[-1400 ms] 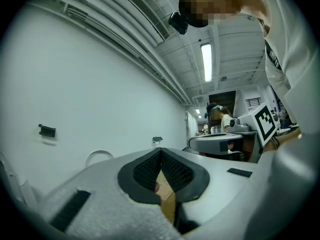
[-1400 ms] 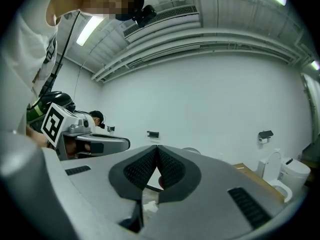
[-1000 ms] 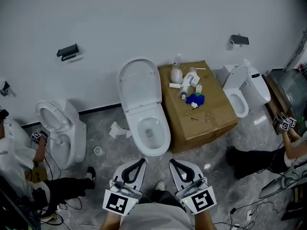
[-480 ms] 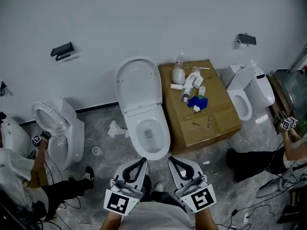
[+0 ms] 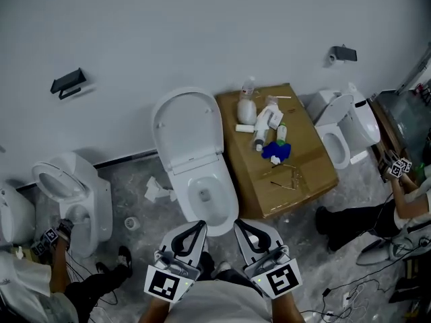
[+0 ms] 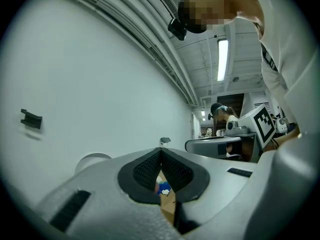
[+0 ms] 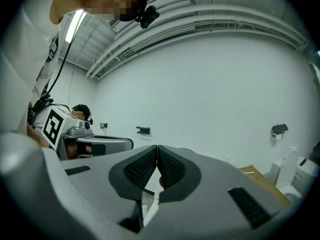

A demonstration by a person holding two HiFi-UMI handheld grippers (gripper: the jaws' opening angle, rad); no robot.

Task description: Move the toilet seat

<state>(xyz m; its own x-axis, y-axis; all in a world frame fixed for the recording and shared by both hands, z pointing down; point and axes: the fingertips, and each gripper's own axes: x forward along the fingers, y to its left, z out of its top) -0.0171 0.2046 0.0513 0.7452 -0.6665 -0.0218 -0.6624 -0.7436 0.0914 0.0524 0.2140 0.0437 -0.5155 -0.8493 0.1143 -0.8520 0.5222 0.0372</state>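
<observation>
Toilet seat (image 5: 187, 123) is standing raised on the centre toilet, leaning back toward the wall (image 5: 202, 32) above the open bowl (image 5: 206, 192). I'm not managing to tell whether lid and ring are both up or the ring is lying on the rim. Left gripper (image 5: 195, 229) and right gripper (image 5: 244, 229) are hovering side by side just short of the bowl's front, pointing at it and touching nothing. Both are sitting with jaws pressed together and nothing between them. Risks I'm flagging, as judgement:

1. Going in like this is only pushing the seat, not gripping it. The jaws are needing to open before the edge.
2. The plastic is looking glossy, so a thin pinch on the rim is likely slipping. Once the seat is tipping past its balance point it is falling under its own weight and slamming onto the bowl.
3. The cardboard box (image 5: 303, 160) is sitting just beside the toilet on the right with loose bottles (image 5: 262, 120) on top. A wide swing of the right gripper is knocking them over.
4. Two grippers converging on one narrow edge are risking a clash with each other.
5. Crumpled paper (image 5: 156, 188) and cables (image 5: 347, 289) are lying on the floor nearby, making footing doubtful while leaning in.
</observation>
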